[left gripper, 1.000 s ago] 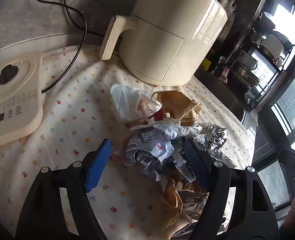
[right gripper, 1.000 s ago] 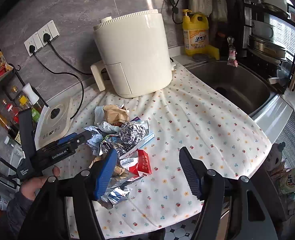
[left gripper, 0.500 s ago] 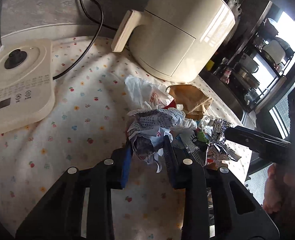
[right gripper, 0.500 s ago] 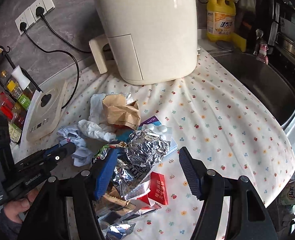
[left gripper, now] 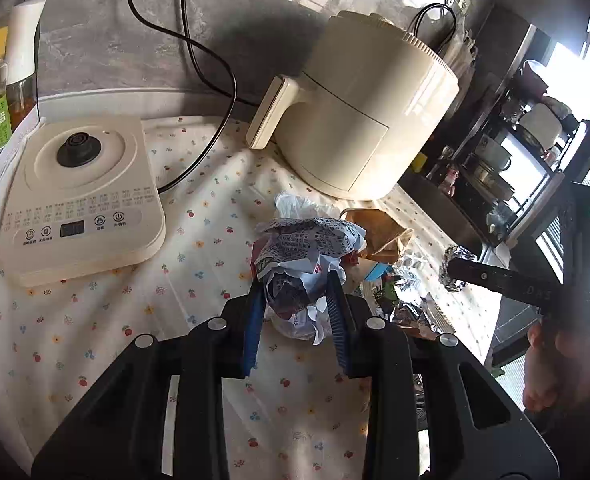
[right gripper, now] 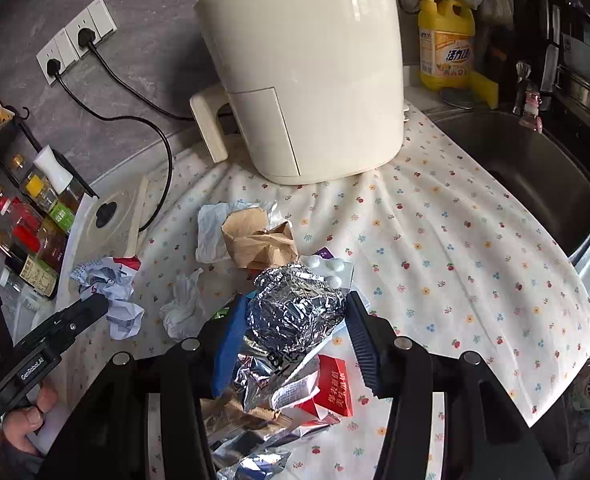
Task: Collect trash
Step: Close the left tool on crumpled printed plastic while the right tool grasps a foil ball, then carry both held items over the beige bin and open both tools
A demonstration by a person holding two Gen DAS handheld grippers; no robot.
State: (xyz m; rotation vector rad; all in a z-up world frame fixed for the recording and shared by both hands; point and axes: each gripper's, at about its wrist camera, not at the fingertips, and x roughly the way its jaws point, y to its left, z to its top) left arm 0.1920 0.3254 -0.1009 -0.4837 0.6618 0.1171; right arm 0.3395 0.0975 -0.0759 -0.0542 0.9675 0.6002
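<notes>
Since a second ago: left gripper point(left gripper: 295, 300) drawn back from the trash pile, jaws narrowed and now pinching a crumpled printed paper wad point(left gripper: 307, 264), carried clear of the pile on the side away from the air fryer point(left gripper: 359, 120). Right gripper point(right gripper: 295, 320) brought in over the pile, jaws just been closing, blue pads now against both flanks of a crumpled foil ball point(right gripper: 295, 304) in front of the air fryer. Beneath the foil ball, half hidden: a red carton point(right gripper: 335, 384), more foil and wrappers, labels hard to read. Brown paper bag point(right gripper: 255, 240) and white tissue point(right gripper: 183, 304) left on the floral cloth point(right gripper: 455, 264), nearer the air fryer. Underside of the paper wad masked by the fingers. Hands mostly cut off at frame edges.
</notes>
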